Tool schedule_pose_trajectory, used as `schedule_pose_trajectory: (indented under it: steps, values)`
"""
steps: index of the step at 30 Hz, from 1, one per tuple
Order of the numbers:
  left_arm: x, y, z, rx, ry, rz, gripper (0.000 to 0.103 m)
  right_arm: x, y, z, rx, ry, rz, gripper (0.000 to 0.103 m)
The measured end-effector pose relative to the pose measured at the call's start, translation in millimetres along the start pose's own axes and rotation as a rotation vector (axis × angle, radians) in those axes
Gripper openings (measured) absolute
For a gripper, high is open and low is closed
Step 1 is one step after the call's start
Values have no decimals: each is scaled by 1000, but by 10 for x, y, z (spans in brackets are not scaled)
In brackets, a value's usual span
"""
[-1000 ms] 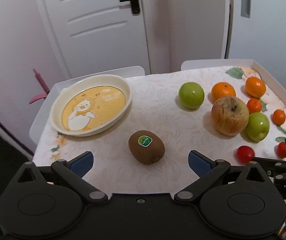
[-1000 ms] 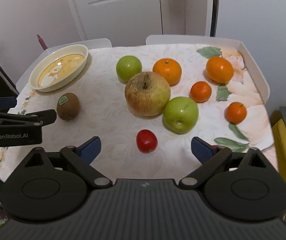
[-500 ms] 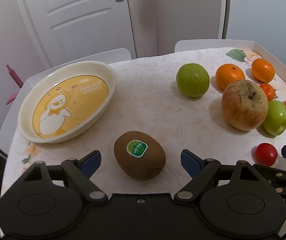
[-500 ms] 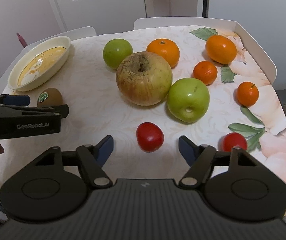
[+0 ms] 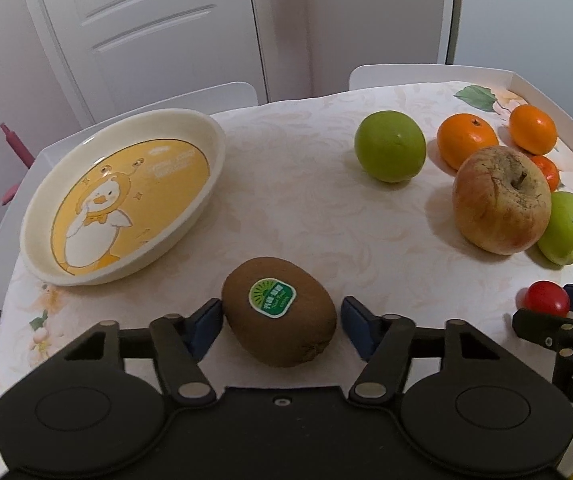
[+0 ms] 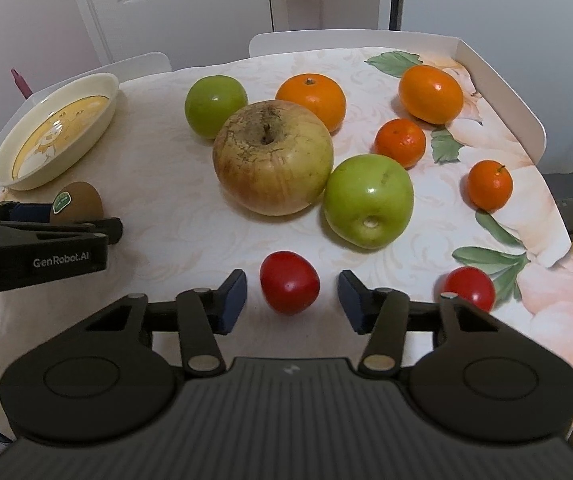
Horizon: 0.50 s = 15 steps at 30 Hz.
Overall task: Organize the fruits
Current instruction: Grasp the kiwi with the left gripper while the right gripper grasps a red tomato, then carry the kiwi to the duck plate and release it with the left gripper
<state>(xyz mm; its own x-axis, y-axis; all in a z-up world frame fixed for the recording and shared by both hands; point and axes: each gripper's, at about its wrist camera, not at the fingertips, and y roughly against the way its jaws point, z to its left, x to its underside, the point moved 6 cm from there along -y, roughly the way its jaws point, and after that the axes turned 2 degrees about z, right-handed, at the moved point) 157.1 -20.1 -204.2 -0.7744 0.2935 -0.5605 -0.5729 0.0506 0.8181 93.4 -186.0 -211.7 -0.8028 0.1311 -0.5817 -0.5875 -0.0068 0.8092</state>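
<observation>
A: Left gripper (image 5: 280,318) down at the kiwi (image 5: 278,312), lying on the bench (image 5: 306,208) just in front of the duck dish (image 5: 214,140). Fingers (image 5: 206,324) just been closing, narrow now. Touching the skin on one side, a sliver off on the other.

B: Not properly gripped yet, then. And the right gripper (image 6: 291,300)?

A: Same story around the red tomato (image 6: 289,288), near the front of the bench. Just been closing too. Narrowed, but clear of it on both sides, with nothing held.

B: Likely trouble?

A: On the left, uneven contact. Landing one pad first probably shoves the kiwi sideways or rolls it, lying slantwise as it does.

B: And squeezing too hard?

A: Bruises a soft kiwi. Worse, splits the tomato. Too light, and likely squirts that smooth round skin out forward, toward the green apple (image 6: 368,200).

B: Anything about working both at once?

A: Close neighbours here, side by side in both views. Lifting together toward the dish risks a knock between them, or a swipe at the big apple (image 6: 272,158). Safer one at a time.
</observation>
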Motion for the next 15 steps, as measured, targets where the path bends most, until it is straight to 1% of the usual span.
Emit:
schedule_pose_trajectory:
  steps: [1,3,5,8,15]
  values:
    - [3,7,7,-6,-1,-1,63,-3,-2,10,-1,5,0,62]
    - [7,14,14,-3,2,-1,62,-8,-5,35,-3,16,1,52]
    - [9,20,9,-7,1,-4,61,-16,-10,56,0,31,-1,52]
    - [24,36,12,-13,5,-9,60,-23,-12,66,4,45,-8,47]
    - [74,130,87,-42,50,-15,58,-46,15,97,-38,58,-15,47]
